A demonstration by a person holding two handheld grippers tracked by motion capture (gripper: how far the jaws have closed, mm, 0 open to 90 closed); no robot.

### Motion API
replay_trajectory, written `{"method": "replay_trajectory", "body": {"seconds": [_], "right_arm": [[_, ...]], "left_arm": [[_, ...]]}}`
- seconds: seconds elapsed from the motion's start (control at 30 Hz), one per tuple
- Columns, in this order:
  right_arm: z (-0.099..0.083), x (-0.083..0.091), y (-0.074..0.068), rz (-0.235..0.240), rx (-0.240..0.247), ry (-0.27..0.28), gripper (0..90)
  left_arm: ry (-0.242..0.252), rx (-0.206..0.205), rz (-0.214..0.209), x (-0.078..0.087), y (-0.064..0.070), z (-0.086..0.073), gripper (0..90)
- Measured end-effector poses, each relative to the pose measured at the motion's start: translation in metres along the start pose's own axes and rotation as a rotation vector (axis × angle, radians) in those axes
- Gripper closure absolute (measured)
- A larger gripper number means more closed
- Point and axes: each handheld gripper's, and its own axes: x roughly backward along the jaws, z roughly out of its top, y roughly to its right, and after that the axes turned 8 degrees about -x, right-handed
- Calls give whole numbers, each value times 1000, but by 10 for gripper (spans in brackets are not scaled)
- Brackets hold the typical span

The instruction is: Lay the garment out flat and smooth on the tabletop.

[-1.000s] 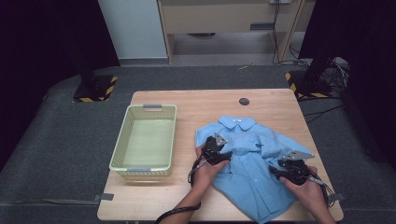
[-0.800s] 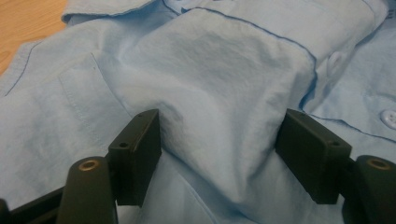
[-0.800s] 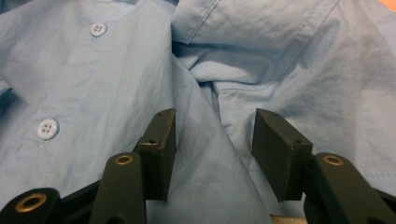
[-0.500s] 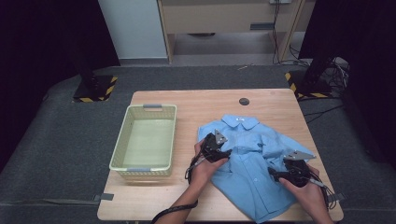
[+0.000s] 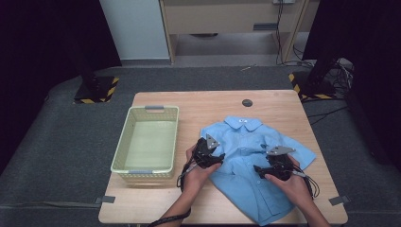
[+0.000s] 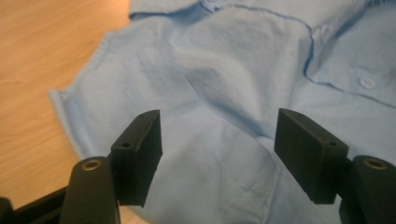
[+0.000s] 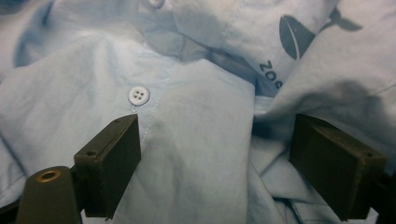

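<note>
Left hand-held gripper (image 5: 213, 153) has crept up the shirt (image 5: 246, 142); right hand-held gripper (image 5: 274, 166) too. Both gape, empty. Blue shirt: collar away, hem near, rumpled.

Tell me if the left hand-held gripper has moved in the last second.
Yes. The left hand-held gripper has shifted slightly away from the person, toward the shirt's collar, judged against the basket.
</note>
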Motion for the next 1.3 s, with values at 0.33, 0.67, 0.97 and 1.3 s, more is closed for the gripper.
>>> {"method": "replay_trajectory", "body": {"seconds": [0.33,0.67,0.97,1.3], "right_arm": [[-16,7,5,-28,-37,69,230],[-27,19,11,-52,-60,76,252],[-27,19,11,-52,-59,75,252],[-31,23,10,-60,-66,78,252]], "left_arm": [[-10,-2,-32,-21,8,-3,499],[-48,-8,-52,-11,1,9,851],[-46,48,67,27,-20,14,865],[-71,31,43,15,-14,2,830]]}}
